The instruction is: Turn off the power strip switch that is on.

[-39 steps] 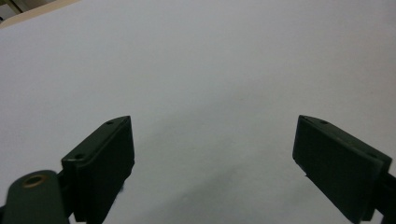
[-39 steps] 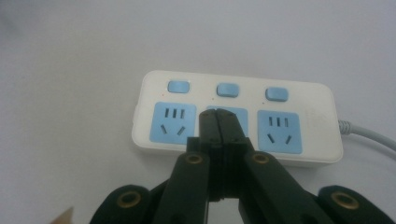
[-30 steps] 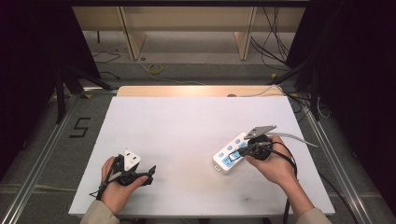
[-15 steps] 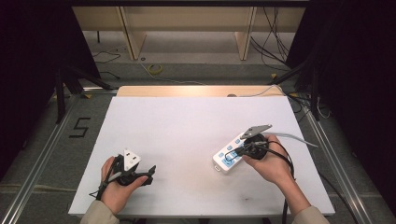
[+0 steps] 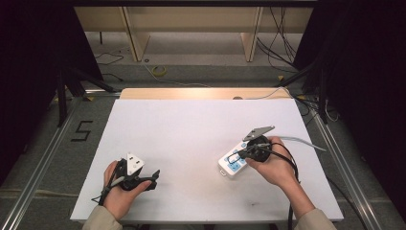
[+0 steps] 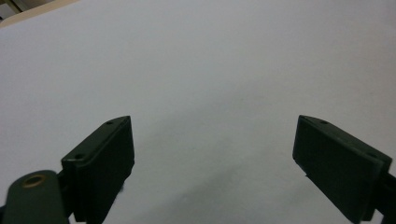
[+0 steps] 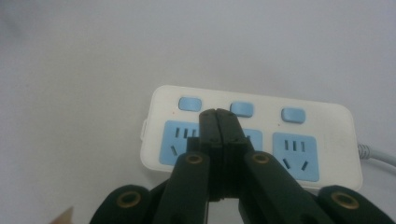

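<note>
Two grippers on the white table point(image 5: 191, 124), so going left to right. Your left gripper point(image 5: 152, 173) sits near the front left of the table, parked in the same spot it had a second ago. In the left gripper view its jaws stand wide apart with nothing between them, just bare tabletop.

Over to the right, the white power strip point(image 5: 232, 165) lies flat on the right half of the table, with its grey cord point(image 5: 301, 141) trailing off toward the right edge. It hasn't budged in the last second either.

Your right gripper point(image 7: 218, 114) is where the small change is. The hand has nudged and turned a touch over the strip, and the grey plate on top has swung slightly left. Its jaws are pressed fully together, gripping nothing. In the right gripper view the closed tip sits over the middle blue socket, just below the gap between the first blue switch point(image 7: 189, 103) and the middle switch point(image 7: 241, 108).

My read is that you're lining up the closed tip as a poker for one of those switches. I can't tell whether it's touching the strip yet.
</note>
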`<state>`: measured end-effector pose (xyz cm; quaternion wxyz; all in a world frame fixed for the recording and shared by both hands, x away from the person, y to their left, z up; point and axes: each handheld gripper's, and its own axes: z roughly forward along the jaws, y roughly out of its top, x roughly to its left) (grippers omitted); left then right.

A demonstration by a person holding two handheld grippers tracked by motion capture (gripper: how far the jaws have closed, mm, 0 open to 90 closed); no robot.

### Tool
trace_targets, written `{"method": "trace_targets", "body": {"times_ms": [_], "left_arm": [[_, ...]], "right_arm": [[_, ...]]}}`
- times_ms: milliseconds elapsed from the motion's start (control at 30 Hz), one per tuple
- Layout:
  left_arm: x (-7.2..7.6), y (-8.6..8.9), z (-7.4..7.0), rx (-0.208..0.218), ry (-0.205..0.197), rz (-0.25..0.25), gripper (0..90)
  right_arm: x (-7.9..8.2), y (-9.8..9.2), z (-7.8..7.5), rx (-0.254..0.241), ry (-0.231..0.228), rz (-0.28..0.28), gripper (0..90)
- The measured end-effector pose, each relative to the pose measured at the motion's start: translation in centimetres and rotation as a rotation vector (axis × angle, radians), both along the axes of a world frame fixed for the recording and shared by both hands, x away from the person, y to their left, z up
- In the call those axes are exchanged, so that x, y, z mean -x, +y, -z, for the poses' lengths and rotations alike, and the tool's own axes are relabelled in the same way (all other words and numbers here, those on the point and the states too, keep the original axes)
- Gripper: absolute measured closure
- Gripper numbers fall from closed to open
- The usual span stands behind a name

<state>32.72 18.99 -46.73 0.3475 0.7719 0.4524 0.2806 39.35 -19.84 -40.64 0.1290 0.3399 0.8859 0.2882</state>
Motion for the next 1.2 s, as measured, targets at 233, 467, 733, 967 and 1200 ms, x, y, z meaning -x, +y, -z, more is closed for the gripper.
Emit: {"method": "trace_targets", "body": {"times_ms": [233, 467, 733, 967, 1200], "left_arm": [[0.0, -0.1, 0.0, 0.004, -0.002, 0.001, 12.3], [0.0, 0.0, 0.0, 0.003, -0.001, -0.005, 12.3], [0.0, 0.0, 0.0, 0.001, 0.001, -0.001, 12.2], [0.0, 0.1, 0.0, 0.000, 0.000, -0.002, 12.1], [0.0, 0.0, -0.1, 0.003, -0.001, -0.002, 12.1]], "right_arm": [[-0.3, 0.4, 0.0, 0.003, 0.002, -0.005, 90.0], [-0.8, 1.3, 0.0, 0.014, 0.015, -0.015, 90.0], [-1.4, 2.0, 0.0, 0.029, 0.028, -0.023, 90.0], [-1.8, 2.4, 0.1, 0.046, 0.042, -0.031, 90.0], [-2.2, 2.8, 0.3, 0.056, 0.064, -0.031, 90.0]]}}
